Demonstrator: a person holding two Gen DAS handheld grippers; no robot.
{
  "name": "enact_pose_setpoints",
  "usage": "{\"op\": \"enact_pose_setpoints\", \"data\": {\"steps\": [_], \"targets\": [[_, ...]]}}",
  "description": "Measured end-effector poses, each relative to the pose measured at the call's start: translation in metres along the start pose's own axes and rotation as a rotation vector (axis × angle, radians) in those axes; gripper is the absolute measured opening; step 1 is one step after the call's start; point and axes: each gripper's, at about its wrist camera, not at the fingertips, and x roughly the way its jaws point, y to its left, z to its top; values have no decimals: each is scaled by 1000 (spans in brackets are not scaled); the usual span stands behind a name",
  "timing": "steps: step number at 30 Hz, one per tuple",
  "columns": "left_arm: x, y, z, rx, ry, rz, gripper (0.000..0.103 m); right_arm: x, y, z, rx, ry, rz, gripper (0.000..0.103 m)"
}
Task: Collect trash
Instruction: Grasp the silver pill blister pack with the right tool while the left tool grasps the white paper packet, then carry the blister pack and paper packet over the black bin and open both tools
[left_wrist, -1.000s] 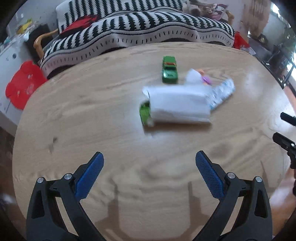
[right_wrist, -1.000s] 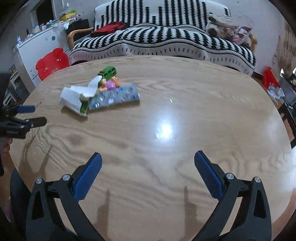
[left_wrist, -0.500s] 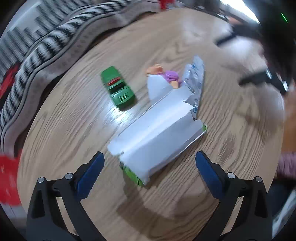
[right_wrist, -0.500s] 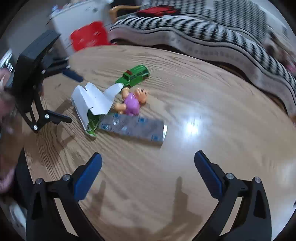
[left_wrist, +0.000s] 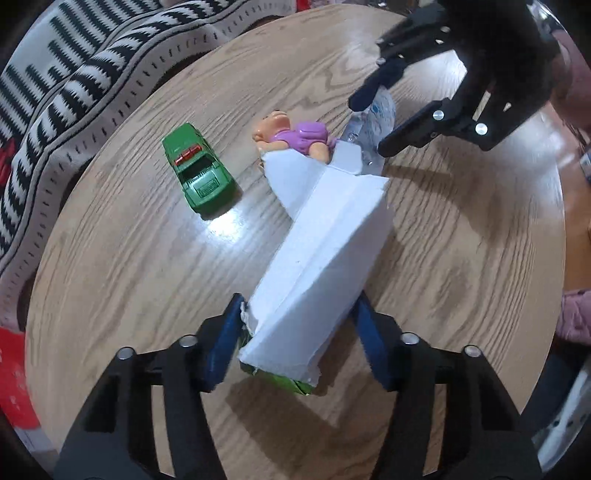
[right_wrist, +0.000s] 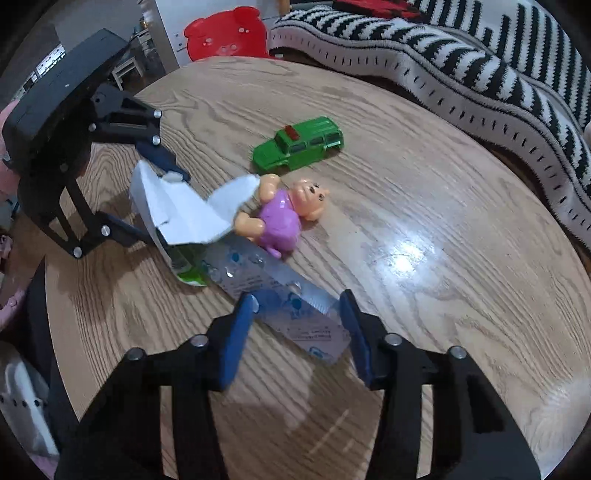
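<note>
Left gripper (left_wrist: 295, 341): jaws closing around the near end of the torn white carton (left_wrist: 321, 254); pads look against its sides, so a grip seems to be forming.
Right gripper (right_wrist: 297, 332): jaws closing astride the foil pill strip (right_wrist: 295, 306), a thin gap still showing.
Trash: carton and strip lie overlapped mid-table, each taken by its free outer end, probably to separate them.
Toys: pig figure (right_wrist: 284, 214) touching the carton flap; green car (right_wrist: 299, 147) at 1 o'clock from it.
Table (right_wrist: 443, 258): wooden, bare elsewhere.

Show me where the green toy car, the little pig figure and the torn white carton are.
green toy car (left_wrist: 199, 173), left wrist view, roof.
pig figure (right_wrist: 282, 218), right wrist view, purple body.
torn white carton (left_wrist: 325, 258), left wrist view, white top face.
</note>
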Motion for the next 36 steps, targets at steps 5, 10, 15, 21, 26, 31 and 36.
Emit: {"op": "enact_pose_setpoints", "data": {"steps": [5,10,15,21,26,31,36], "targets": [[-8,-14,-22,-96,-22,0,41,-19,12,-27,62,-14,-14,6],[-19,-35,-38,-134,-33,57,38,-33,25,-59,151,-25,-59,6],[-43,-49,-54,-190,-64,76,27,-63,29,-84,312,-114,-111,6],[-66,-68,-57,-250,-113,74,25,-103,43,-120,437,-190,-157,6],[-80,-102,-52,-232,-151,61,24,-134,58,-155,499,-204,-206,6],[-95,-135,-47,-195,-182,62,24,-163,67,-192,537,-212,-258,6],[-105,-165,-41,-169,-209,68,24,-188,78,-227,579,-226,-307,6]]}}
